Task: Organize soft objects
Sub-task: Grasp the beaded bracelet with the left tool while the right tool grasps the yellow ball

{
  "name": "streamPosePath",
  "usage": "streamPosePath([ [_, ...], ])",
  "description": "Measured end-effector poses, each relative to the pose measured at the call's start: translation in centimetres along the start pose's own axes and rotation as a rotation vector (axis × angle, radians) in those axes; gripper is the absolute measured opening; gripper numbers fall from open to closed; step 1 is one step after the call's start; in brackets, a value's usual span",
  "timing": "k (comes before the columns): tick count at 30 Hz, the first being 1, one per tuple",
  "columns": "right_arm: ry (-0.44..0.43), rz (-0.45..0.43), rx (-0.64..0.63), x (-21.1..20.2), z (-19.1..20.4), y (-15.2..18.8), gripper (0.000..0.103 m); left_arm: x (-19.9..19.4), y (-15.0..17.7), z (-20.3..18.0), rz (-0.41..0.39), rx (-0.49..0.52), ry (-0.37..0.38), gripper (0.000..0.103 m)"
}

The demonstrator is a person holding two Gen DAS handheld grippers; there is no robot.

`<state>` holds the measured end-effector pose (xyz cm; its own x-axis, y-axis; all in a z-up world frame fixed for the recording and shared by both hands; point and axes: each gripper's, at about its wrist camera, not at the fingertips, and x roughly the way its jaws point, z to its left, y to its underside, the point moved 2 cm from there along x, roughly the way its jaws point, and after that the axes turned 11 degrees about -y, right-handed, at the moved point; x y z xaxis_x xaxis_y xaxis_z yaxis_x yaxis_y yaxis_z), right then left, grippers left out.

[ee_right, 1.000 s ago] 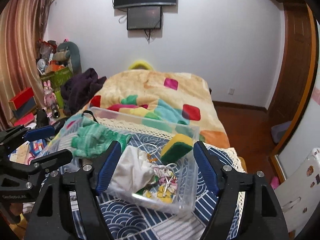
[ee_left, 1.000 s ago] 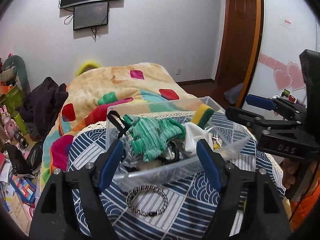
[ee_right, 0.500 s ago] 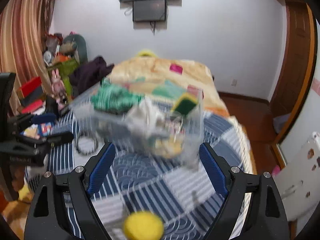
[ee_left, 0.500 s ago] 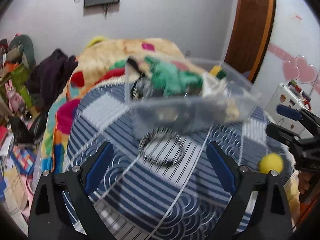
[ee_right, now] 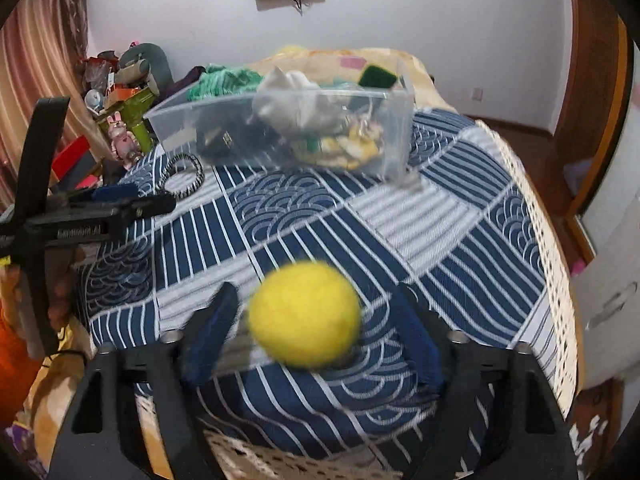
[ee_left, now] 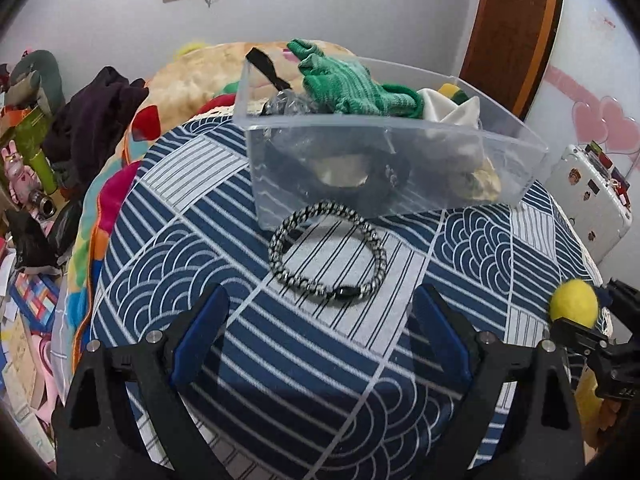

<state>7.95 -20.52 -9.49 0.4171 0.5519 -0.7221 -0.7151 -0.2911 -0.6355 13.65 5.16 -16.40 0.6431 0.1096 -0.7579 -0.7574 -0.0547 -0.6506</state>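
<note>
A clear plastic bin [ee_left: 384, 148] stands on the blue patterned tablecloth [ee_left: 188, 240]. It holds a green knit glove [ee_left: 348, 84], a white cloth [ee_left: 452, 110] and a yellow-green sponge [ee_right: 378, 76]. A black-and-white braided bracelet [ee_left: 328, 256] lies on the cloth in front of the bin. A yellow felt ball [ee_right: 306, 314] sits on the cloth between the open fingers of my right gripper [ee_right: 316, 336], which do not touch it. The ball also shows in the left wrist view [ee_left: 574, 304]. My left gripper [ee_left: 320, 340] is open and empty, a little short of the bracelet.
The table's lace-trimmed edge [ee_right: 536, 232] drops off at the right. A bed with a colourful blanket [ee_left: 192, 80] lies behind the bin. Clutter and toys [ee_left: 28, 168] fill the left floor. A white case with stickers [ee_left: 592, 200] stands at the right.
Both grippers have pulled back and tilted down from the bin. The bracelet and yellow ball have come into view; the ball now lies between the right fingers.
</note>
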Motion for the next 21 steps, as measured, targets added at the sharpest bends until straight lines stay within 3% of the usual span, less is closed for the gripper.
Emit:
streamPosePath([
  [3, -0.014, -0.008, -0.006, -0.2, -0.2, 0.2, 0.043, 0.3, -0.6, -0.2, 0.004, 0.012, 0.005, 0.085],
  [10, -0.002, -0.057, -0.023, -1.1, -0.1, -0.6, 0.042, 1.2, -1.5, -0.7, 0.021, 0.026, -0.009, 0.073],
  [13, -0.001, -0.075, -0.027, -1.3, -0.1, -1.2, 0.042, 1.3, -1.5, -1.1, 0.015, 0.045, -0.016, 0.061],
  [15, 0.001, -0.084, -0.033, -1.4, 0.0, -1.6, 0.042, 1.1, -1.4, -1.3, 0.007, 0.058, -0.008, 0.043],
  [17, 0.001, -0.092, -0.04, -1.4, 0.1, -2.0, 0.042, 0.8, -1.2, -1.5, 0.002, 0.069, -0.005, 0.033],
  [21, 0.0, -0.113, -0.051, -1.4, 0.5, -2.8, 0.042, 0.1, -0.7, -1.4, 0.008, 0.064, 0.035, 0.021],
])
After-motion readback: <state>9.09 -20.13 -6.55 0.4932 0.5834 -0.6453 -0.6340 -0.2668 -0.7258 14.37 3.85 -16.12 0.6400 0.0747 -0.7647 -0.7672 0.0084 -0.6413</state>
